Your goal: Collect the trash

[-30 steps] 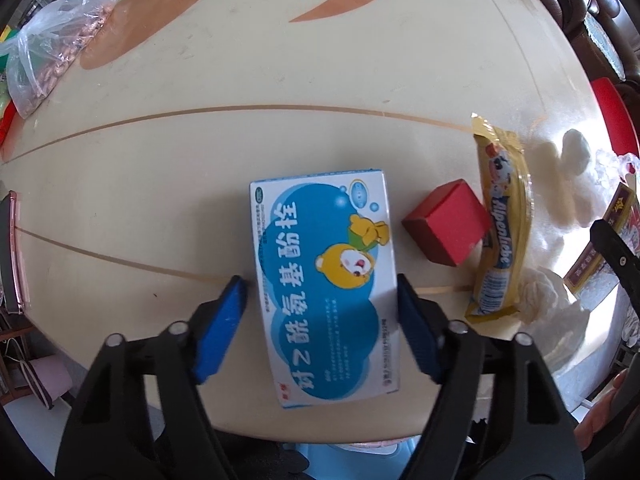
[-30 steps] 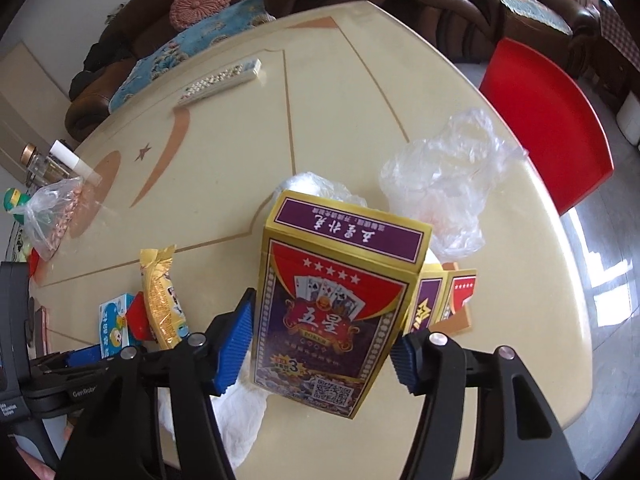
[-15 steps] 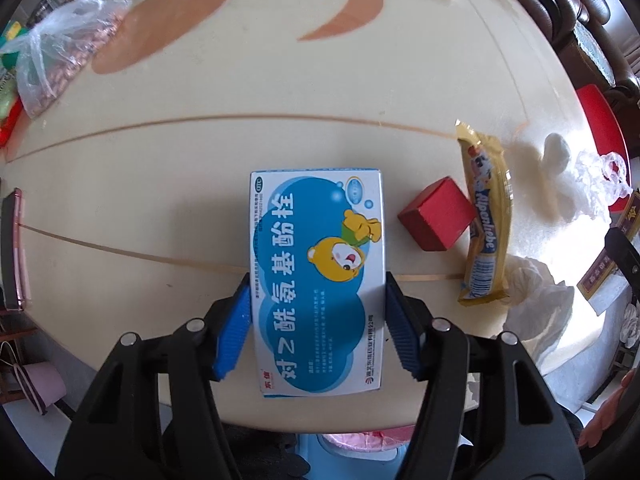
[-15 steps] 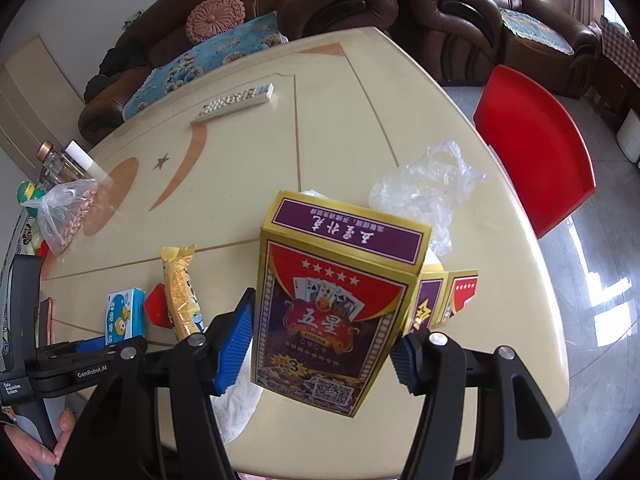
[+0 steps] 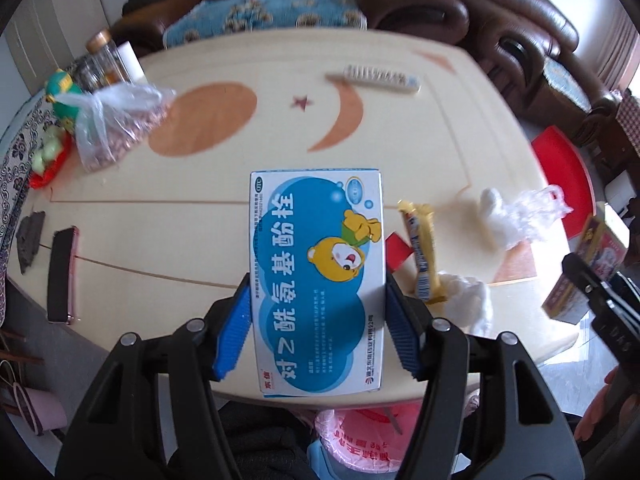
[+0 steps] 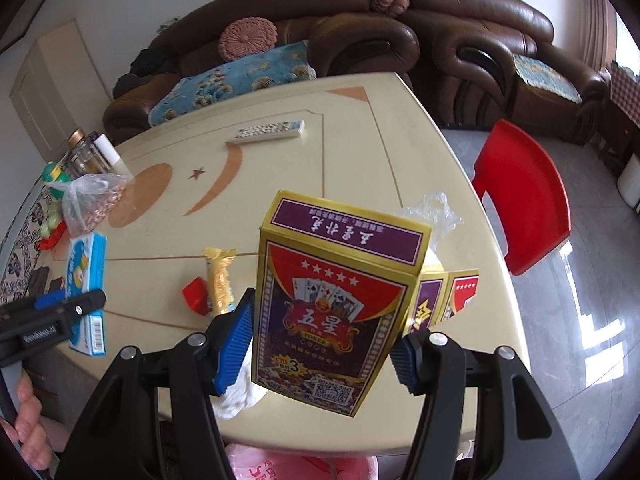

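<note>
two boxes held above the table, bin bag waiting below

left wrist view: the left gripper (image 5: 318, 322) has its blue ribbed pads clamped on the long sides of a flat blue-and-white cardboard medicine box with a cartoon bear (image 5: 316, 280), which reads as held clear of the cream glossy table with orange moon and star inlays (image 5: 200, 184). below the near table edge shows the rim of a pink plastic bag printed in red (image 5: 356, 438), probably the trash bag. to do this step well, keep the grip square on the thin card walls, carry the box out past the table edge, and let go only once it hangs over the bag's mouth. left on the table are a yellow foil snack wrapper (image 5: 422, 254), a small red cube-like box (image 5: 396, 250), crumpled white tissue (image 5: 472, 300) and a filmy clear plastic bag (image 5: 528, 216), all soft and light, likely to shift if brushed.

right wrist view: the right gripper (image 6: 322, 350) is closed on a tall glossy playing-card carton in purple, red and gold (image 6: 332, 304), tilted and lifted off the table. the card looks stiff but hollow, so a firm, steady squeeze should do. two more small card packs (image 6: 448, 296) stand just behind it. the pink bag's edge (image 6: 272, 464) shows under the table rim; the carton should be lowered over it before the jaws part.
</note>
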